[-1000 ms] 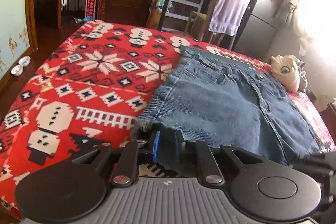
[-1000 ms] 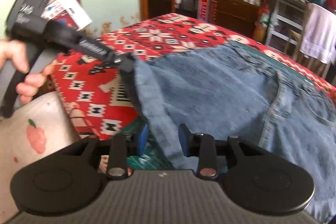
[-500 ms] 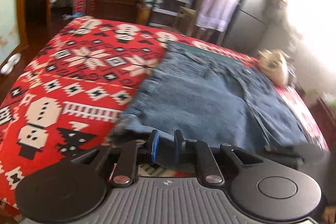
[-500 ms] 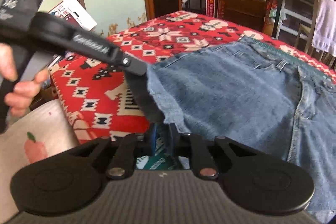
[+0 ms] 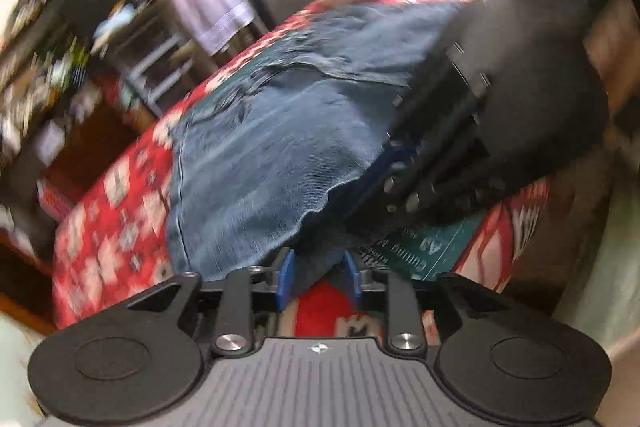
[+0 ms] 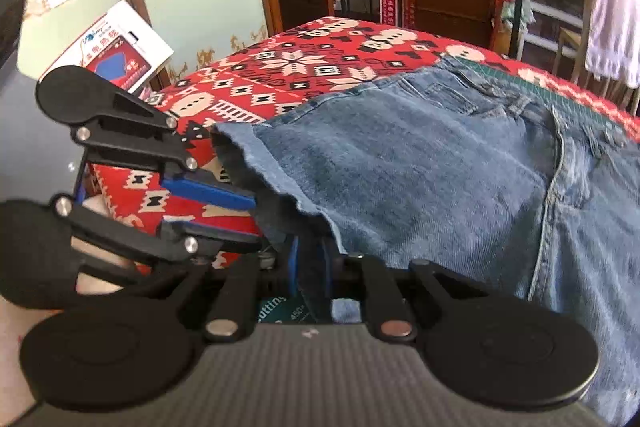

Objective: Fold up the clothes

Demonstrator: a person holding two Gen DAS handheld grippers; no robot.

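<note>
While the denim shorts [image 6: 420, 187] lie spread flat across a bed covered by a red patterned blanket [image 6: 304, 67], both grippers sit at the shorts' near hem, the edge closest to the two cameras. The waistband lies at the far side, so the garment's length runs away from the jaws toward the back of the room.

Seen from the right wrist, the right gripper [image 6: 311, 263] has its jaws drawn narrow and clamped on a dark fold of the hem, which hangs between the blue pads just below the frayed edge.

Just to the left of that point on the hem, the left gripper [image 6: 224, 211] comes in from the side, turned over so one blue finger sits above the other. Its jaws have just been opening. From its own blurred, tilted view, the left gripper [image 5: 318, 279] shows a clear gap between the pads, with a corner of denim hanging loosely inside that gap and no pad visibly pressing on it.

Both grippers are therefore close together at the same corner of the hem, the right one holding and the left one letting go. A green cutting mat [image 5: 424, 247] peeks out beneath the hem. Judging from this, any fold would carry the held hem away from the cameras, toward the waistband.
</note>
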